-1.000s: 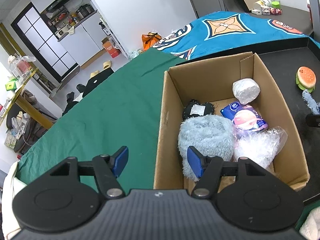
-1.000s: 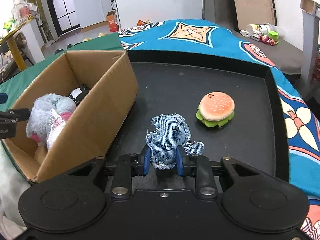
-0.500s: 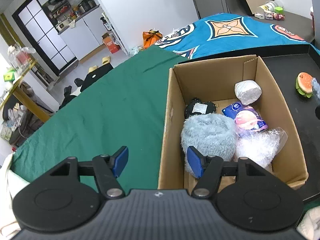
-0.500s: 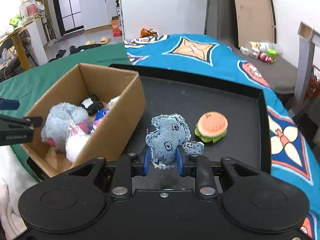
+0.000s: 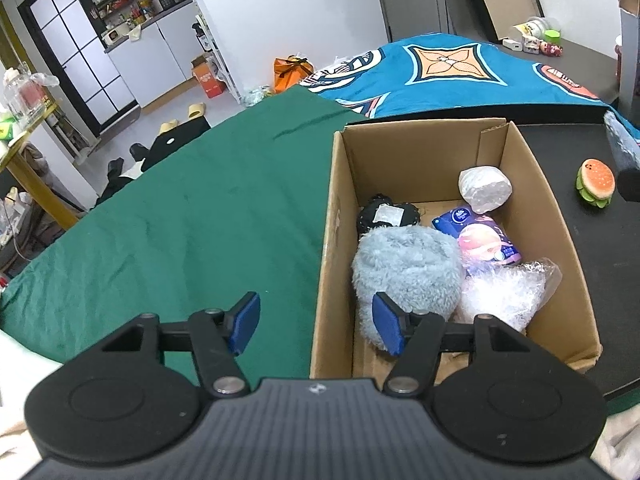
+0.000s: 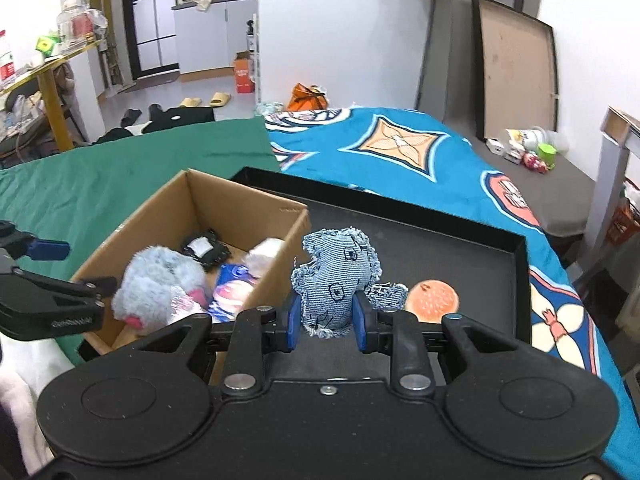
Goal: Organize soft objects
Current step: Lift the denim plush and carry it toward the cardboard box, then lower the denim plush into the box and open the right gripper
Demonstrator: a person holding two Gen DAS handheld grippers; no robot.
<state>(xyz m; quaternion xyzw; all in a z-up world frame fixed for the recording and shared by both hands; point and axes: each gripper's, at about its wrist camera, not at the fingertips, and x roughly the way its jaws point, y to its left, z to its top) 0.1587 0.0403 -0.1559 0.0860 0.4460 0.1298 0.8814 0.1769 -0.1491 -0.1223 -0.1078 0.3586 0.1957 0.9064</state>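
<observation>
My right gripper (image 6: 326,330) is shut on a blue denim elephant toy (image 6: 336,276) and holds it in the air above the black tray (image 6: 460,248), just right of the cardboard box (image 6: 240,204). The box (image 5: 532,184) holds a fluffy grey-blue plush (image 5: 404,268), a black item, a white wad, a tissue pack (image 5: 480,236) and a clear plastic bag. A burger toy (image 6: 436,300) lies on the tray; it also shows in the left wrist view (image 5: 596,182). My left gripper (image 5: 316,326) is open and empty, astride the box's left wall near its front corner.
A green cloth (image 5: 180,208) covers the table left of the box. A blue patterned cloth (image 6: 400,148) lies behind the tray. A grey table with small items (image 6: 528,152) stands at the far right. White fabric (image 6: 20,372) lies at the near left edge.
My right gripper has risen and pulled back with the denim elephant, so box and tray look farther below. The left gripper has risen slightly and stays open.
</observation>
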